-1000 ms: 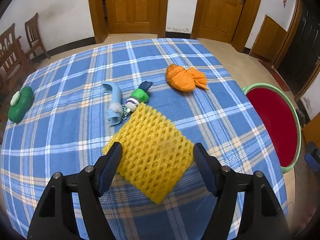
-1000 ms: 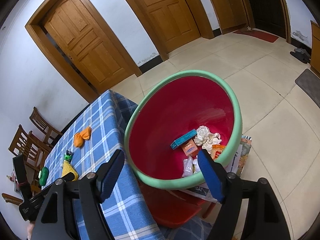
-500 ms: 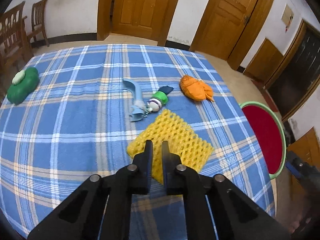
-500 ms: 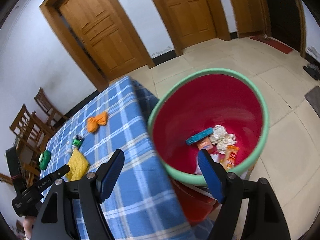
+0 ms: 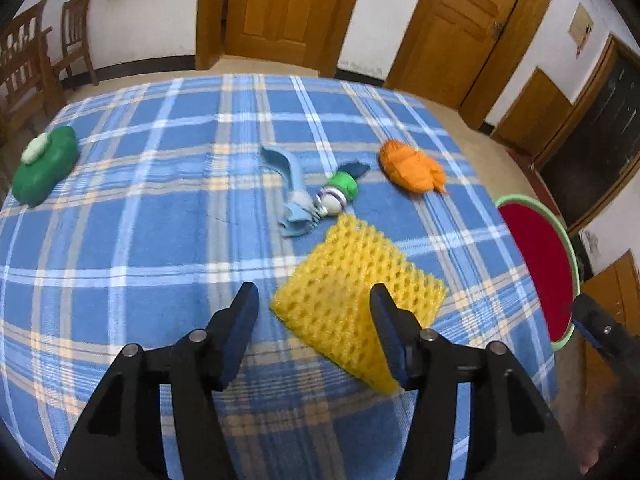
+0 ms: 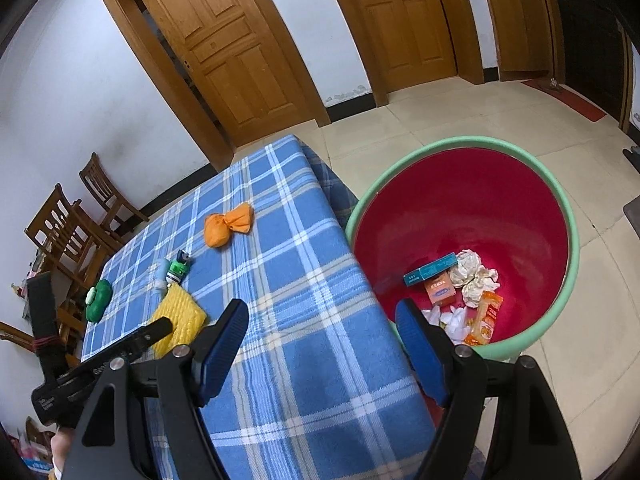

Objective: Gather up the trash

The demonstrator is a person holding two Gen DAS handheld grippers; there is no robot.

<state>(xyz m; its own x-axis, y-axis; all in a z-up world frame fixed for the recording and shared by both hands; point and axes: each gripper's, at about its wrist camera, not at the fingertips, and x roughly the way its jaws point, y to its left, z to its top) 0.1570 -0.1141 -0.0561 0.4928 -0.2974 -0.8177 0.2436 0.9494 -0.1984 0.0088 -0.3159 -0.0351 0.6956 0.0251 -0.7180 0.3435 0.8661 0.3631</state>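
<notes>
A yellow foam net [image 5: 352, 280] lies flat on the blue plaid tablecloth [image 5: 160, 240]. My left gripper [image 5: 312, 312] hovers at its near edge with jaws opening; the net's near corner sits between the fingers, and no pad presses on it. Farther back lie an orange bag [image 5: 412, 172], a green-capped little bottle [image 5: 340, 192] and a light blue scrap [image 5: 292, 196]. My right gripper [image 6: 320, 328] is open and holds nothing, above the table's edge beside the red bin [image 6: 560, 200]. In the right wrist view the net [image 6: 180, 316] and the orange bag [image 6: 228, 224] also show.
The green-rimmed bin [image 5: 520, 200] stands on the floor off the table's right side, holding a teal box [image 6: 430, 270], crumpled paper [image 6: 474, 276] and packets. A green object [image 5: 44, 164] lies at the table's far left. Wooden chairs [image 6: 60, 236] stand beyond the table.
My left gripper shut just short of the net, then spread apart again; the net stays on the cloth. The right wrist view swung from the bin toward the table.
</notes>
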